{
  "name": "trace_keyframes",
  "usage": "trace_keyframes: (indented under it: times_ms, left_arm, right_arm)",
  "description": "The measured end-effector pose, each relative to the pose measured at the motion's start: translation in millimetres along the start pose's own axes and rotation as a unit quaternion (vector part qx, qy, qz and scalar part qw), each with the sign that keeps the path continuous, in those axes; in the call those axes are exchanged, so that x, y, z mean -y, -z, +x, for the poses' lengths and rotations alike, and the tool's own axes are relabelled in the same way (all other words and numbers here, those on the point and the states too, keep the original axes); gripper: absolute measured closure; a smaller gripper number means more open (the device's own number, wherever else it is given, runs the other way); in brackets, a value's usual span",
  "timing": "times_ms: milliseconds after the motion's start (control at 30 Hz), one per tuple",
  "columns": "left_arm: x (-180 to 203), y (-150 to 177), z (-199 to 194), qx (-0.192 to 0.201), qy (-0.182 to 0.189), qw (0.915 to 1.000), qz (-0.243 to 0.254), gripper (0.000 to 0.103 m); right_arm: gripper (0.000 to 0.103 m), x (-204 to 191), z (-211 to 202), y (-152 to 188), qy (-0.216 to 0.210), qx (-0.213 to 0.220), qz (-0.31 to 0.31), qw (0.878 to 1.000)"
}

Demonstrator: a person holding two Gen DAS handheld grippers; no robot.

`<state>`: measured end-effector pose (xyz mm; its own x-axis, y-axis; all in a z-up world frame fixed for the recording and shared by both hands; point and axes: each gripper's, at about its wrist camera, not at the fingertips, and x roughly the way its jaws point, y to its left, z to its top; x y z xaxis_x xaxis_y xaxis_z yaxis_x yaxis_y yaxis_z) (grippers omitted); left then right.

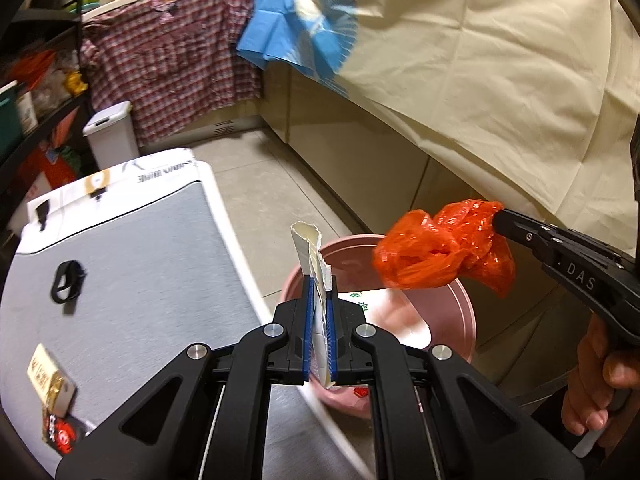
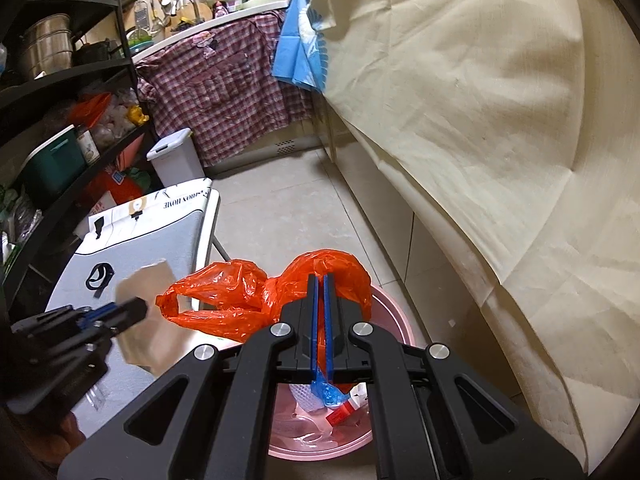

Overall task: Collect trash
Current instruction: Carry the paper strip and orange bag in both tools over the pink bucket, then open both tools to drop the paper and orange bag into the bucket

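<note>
A: Left gripper [image 1: 319,308] — clamped nearly shut on one flattened white carton [image 1: 310,256], held upright over the near rim of the one pink bin [image 1: 466,312]?

B: Yes. Right gripper [image 2: 320,300] — pinched fully shut on one crumpled orange plastic bag [image 2: 240,300], hanging just above that same bin.

A: Inside the bin?

B: Counted roughly: one blue wrapper [image 2: 330,394], one red-and-white scrap [image 2: 345,414], some white netting; the rest too blurred to tell.

A: Further out?

B: One grey padded board [image 1: 132,264] beside the bin, carrying one black band [image 1: 66,282] and two small packets [image 1: 50,376] at the near end. One white lidded can [image 1: 110,134] behind, one plaid shirt [image 1: 176,56], one cream sheet [image 1: 480,80].

A: Any writing?

B: "DAS" on the right gripper's body. "HOME" on the board's white end, seen upside down; the word before it not legible. Packet print unreadable.
</note>
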<state>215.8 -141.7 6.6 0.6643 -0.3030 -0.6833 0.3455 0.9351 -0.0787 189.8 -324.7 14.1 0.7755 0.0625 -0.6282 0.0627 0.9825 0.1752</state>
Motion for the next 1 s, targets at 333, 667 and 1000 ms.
trace_keyframes:
  times_ms: [333,667,1000]
  left_arm:
    - [15,-6,19,-0.012,0.005,0.9999,0.007,0.097]
    - [4,-4,19,-0.021,0.025,0.9993,-0.020,0.088]
    - [-4,-3,0,-0.009,0.040,0.9990,-0.019,0.076]
  right_arm:
    - [0.100,-1,7,-1,0.014,-0.003,-0.003,1.000]
    - [0.061,2,8,1,0.043,-0.008,0.004,0.999]
    - [0.061,3,5,1,0.041,-0.003,0.005,0.999]
